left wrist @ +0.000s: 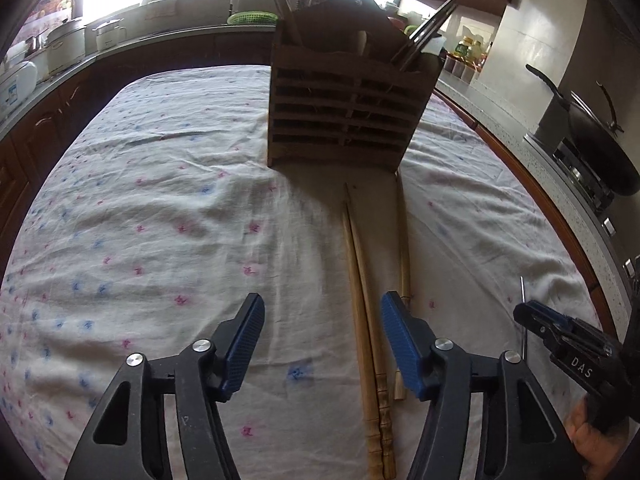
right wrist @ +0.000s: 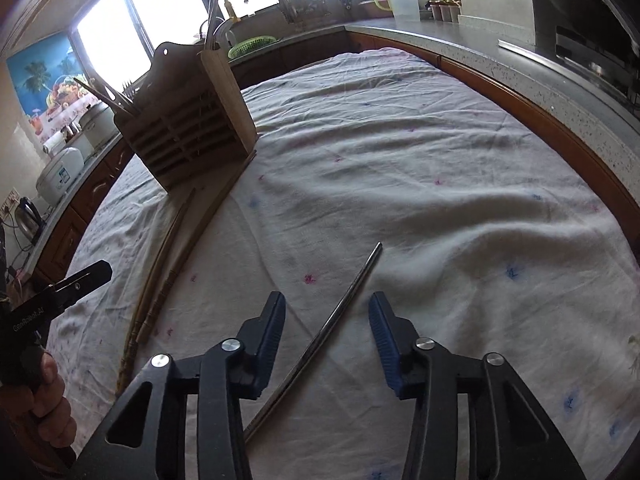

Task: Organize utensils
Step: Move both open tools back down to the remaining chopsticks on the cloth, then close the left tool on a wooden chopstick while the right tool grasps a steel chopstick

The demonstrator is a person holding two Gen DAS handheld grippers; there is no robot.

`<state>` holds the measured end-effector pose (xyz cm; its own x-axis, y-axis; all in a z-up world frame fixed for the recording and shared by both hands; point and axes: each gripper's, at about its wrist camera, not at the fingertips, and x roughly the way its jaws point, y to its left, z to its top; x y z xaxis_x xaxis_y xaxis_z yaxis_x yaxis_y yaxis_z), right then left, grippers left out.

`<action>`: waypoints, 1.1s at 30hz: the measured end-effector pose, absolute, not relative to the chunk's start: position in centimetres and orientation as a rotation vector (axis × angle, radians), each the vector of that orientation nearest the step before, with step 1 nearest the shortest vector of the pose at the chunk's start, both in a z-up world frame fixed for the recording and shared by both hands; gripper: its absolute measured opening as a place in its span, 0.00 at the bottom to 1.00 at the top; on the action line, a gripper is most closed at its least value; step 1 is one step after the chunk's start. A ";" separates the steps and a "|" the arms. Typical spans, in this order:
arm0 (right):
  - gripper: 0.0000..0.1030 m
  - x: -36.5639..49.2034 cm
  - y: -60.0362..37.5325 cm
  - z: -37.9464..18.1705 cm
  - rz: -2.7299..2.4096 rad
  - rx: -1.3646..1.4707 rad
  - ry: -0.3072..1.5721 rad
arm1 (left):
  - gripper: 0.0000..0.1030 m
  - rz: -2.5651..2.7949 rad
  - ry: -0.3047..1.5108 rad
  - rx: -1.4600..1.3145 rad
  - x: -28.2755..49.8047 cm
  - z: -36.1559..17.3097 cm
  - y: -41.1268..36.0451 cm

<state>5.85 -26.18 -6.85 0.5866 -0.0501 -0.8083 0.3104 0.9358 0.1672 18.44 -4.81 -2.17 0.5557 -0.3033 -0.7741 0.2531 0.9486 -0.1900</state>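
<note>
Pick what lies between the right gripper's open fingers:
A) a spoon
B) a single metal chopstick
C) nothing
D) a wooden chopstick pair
B: in the right wrist view a thin metal chopstick lies on the tablecloth, running between the open fingers of the right gripper.

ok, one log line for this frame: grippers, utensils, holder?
left gripper open over wooden chopsticks | right gripper open over metal chopstick | holder upright, partly filled
</note>
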 end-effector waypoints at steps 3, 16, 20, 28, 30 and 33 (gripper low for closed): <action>0.11 7.4 -25.6 -7.1 -0.203 0.258 0.941 | 0.42 -0.341 0.955 -0.032 19.5 -3.1 -6.0; 0.05 13.4 -24.4 -7.9 -0.105 0.247 0.934 | 0.27 -0.314 0.972 -0.021 18.4 -4.1 -4.3; 0.06 13.4 -24.9 -7.8 -0.086 0.290 0.931 | 0.27 -0.318 0.974 -0.040 19.6 -3.3 -4.4; 0.07 15.2 -24.7 -7.8 -0.087 0.254 0.959 | 0.24 -0.332 1.047 0.026 23.7 -4.1 -6.4; 0.07 15.6 -24.4 -7.8 -0.088 0.224 0.974 | 0.24 -0.329 1.030 0.039 24.4 -4.2 -6.8; 0.08 16.0 -23.7 -7.9 -0.087 0.160 0.983 | 0.20 -0.328 1.016 0.035 24.7 -4.5 -6.8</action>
<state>16.03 -23.69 -7.92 0.5522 -0.0014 -0.8337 0.1456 0.9848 0.0948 24.68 -6.80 -4.45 0.4821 -0.2532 -0.8387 0.2854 0.9505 -0.1229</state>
